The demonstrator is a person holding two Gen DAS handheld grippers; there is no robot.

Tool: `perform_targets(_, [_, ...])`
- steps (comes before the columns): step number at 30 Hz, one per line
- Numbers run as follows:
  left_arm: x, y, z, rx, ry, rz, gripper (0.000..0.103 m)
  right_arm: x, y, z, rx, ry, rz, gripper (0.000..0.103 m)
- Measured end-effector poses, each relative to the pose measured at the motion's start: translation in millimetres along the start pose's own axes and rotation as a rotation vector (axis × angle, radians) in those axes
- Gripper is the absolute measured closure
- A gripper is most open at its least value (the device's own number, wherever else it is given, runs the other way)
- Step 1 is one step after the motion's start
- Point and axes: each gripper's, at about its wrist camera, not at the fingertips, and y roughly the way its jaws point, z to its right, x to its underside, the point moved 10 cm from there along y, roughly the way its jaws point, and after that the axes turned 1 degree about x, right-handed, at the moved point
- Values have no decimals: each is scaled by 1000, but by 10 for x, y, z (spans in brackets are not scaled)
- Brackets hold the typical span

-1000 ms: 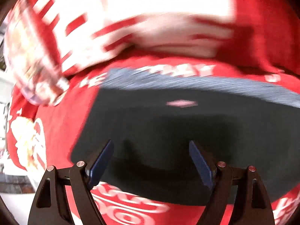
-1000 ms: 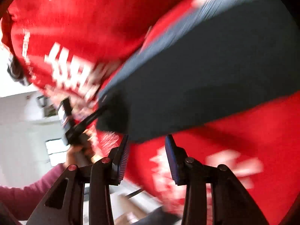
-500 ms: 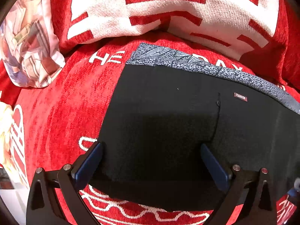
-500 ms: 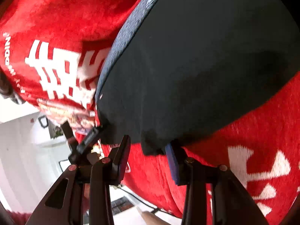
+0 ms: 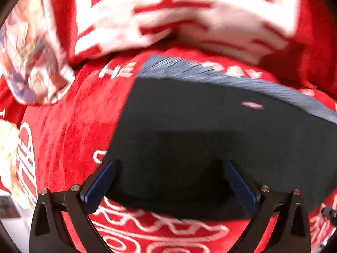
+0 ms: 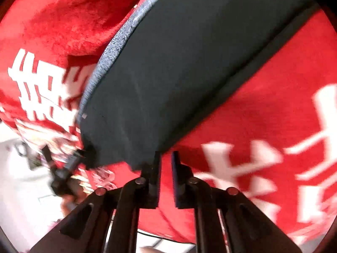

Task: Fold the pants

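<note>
The black pants point(image 5: 189, 143) lie folded flat on a red cover with white lettering point(image 5: 69, 130); a grey patterned waistband point(image 5: 231, 80) runs along their far edge. My left gripper point(image 5: 168, 181) is wide open over the pants' near edge, its blue pads point(image 5: 101, 183) straddling the cloth. In the right wrist view the pants point(image 6: 189, 73) stretch up and right. My right gripper point(image 6: 166, 166) is nearly closed at the pants' near corner, with a narrow gap and no cloth between the pads. The left gripper point(image 6: 65, 168) shows blurred at the left.
A red and white cushion point(image 5: 179, 14) lies behind the pants, with a patterned pillow point(image 5: 33, 63) at the far left. Red cover with white characters point(image 6: 273, 147) spreads to the right of the pants. A white floor or wall point(image 6: 19, 185) shows past the cover's edge.
My right gripper's jaws have narrowed from a wide gap to a thin one at the pants' corner. My left gripper stays open over the pants; its view has shifted slightly and blurred.
</note>
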Motion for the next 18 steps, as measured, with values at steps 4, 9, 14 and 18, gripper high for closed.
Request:
perform_targets(4, [96, -204, 758, 86, 161, 42, 0, -242, -515, 22, 131, -154, 115, 87])
perform_targets(9, [240, -8, 1737, 162, 238, -10, 0, -759, -642, 49, 280, -263, 212, 87])
perform_targets(14, [452, 168, 1911, 113, 275, -37, 0, -789, -488, 357, 377, -306, 202, 87])
perform_targets(18, [233, 37, 1769, 94, 311, -29, 0, -627, -516, 374, 414, -287, 148, 87])
